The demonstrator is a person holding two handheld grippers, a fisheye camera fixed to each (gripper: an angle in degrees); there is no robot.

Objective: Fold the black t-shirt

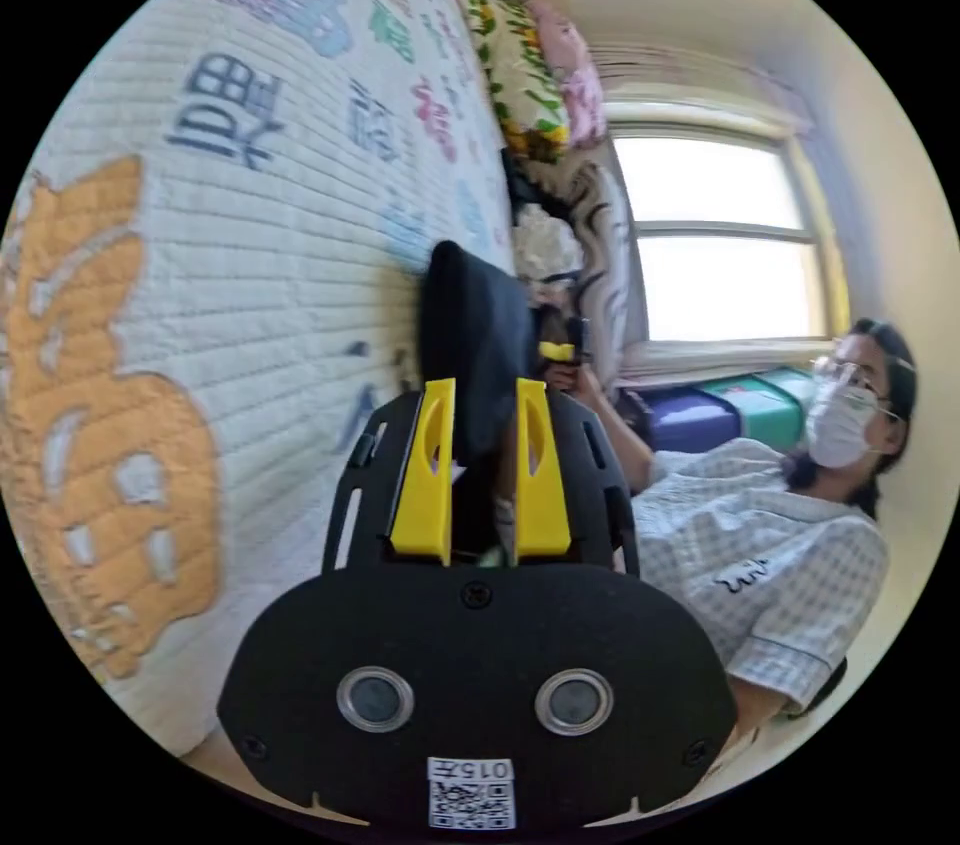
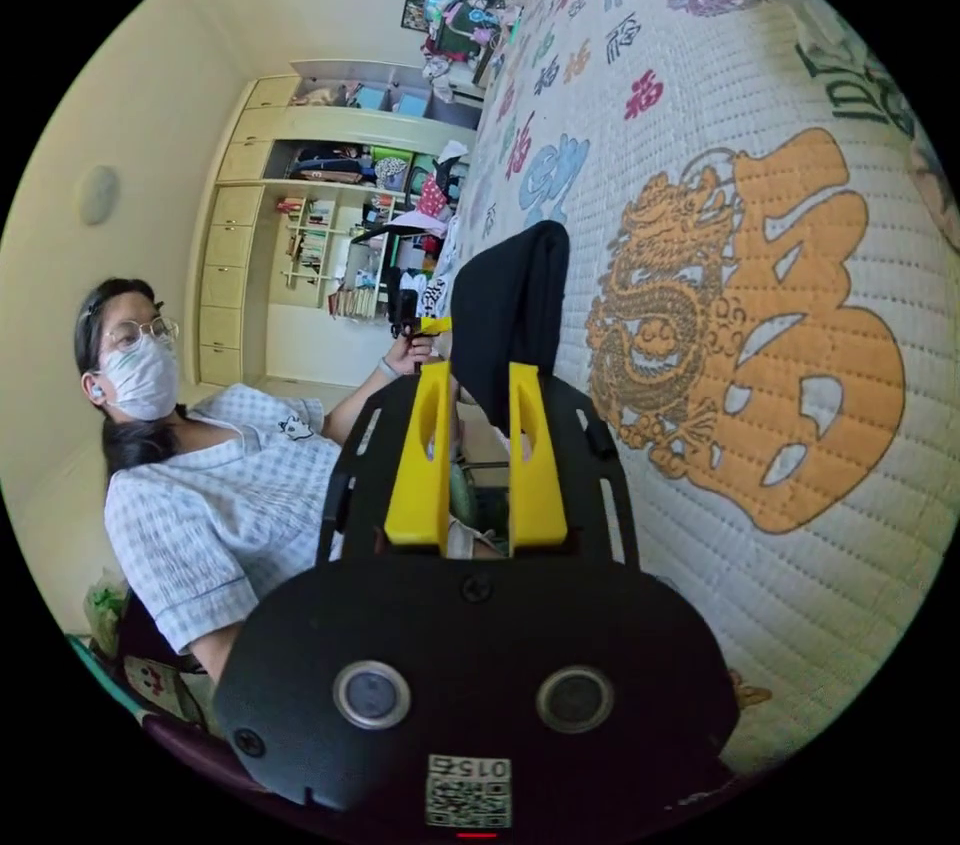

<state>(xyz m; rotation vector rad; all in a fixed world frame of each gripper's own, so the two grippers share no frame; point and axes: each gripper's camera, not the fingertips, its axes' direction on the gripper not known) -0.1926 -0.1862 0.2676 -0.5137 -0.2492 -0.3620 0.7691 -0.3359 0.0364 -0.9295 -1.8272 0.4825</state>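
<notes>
The black t-shirt (image 1: 475, 340) is held up off the bed, and it sticks out past the tips of the left tool (image 1: 482, 405) like a dark lump. The two yellow jaws of the left tool are close together and pinch the cloth between them. In the right gripper view the black t-shirt (image 2: 512, 305) also rises from between the jaws of the right tool (image 2: 478, 390), and those jaws squeeze it too. Beyond the left tool's tips, the other tool (image 1: 562, 347) shows small with a hand (image 1: 578, 377) on it. Beside both tools lies the white quilt (image 1: 250, 285) on the bed, with big orange shapes and coloured signs. A person (image 1: 780, 525) in a checked top and a mask is on the other side of the tools. Behind the person is a bright window (image 1: 720, 235).
</notes>
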